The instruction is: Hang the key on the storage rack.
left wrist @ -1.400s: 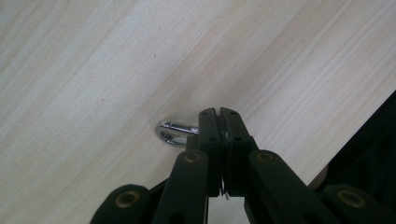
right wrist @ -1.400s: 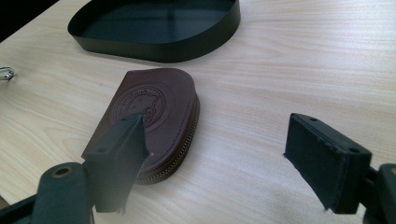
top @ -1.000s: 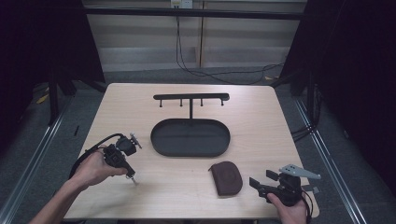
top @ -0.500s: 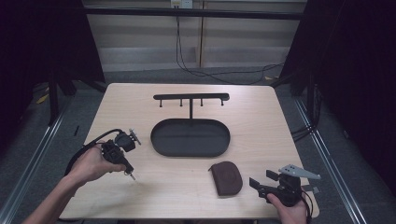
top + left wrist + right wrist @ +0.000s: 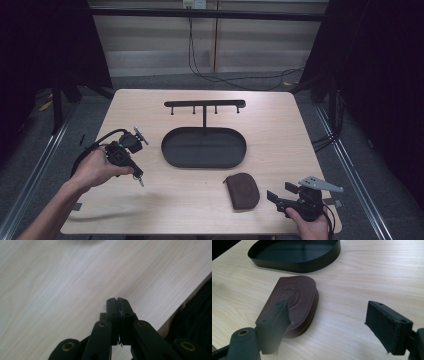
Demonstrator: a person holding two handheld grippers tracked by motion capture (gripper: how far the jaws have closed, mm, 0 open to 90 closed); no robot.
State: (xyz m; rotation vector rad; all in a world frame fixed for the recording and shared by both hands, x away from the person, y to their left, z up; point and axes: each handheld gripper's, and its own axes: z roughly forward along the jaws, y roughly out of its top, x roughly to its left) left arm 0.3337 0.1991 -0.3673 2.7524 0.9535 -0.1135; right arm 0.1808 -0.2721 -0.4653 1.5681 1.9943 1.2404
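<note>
Lifted and drawn slightly leftward since earlier, the left gripper (image 5: 140, 181) hangs over bare table (image 5: 150, 205), jaws pressed together on nothing. Nearest, the right gripper (image 5: 270, 196) rests with jaws wide beside the brown pouch (image 5: 242, 190). Beyond lie the black tray (image 5: 204, 147) and rack (image 5: 204, 104).

A pale wooden table (image 5: 150, 210) with rounded corners carries 2 things. A black oval tray (image 5: 170, 150) lies near the middle, with a thin post at its far rim that bears a crossbar with pegs (the inside looks bare). A brown leather pouch (image 5: 242, 190) lies flat nearer the front edge, apart from the tray, its zip along the curved edge.
</note>
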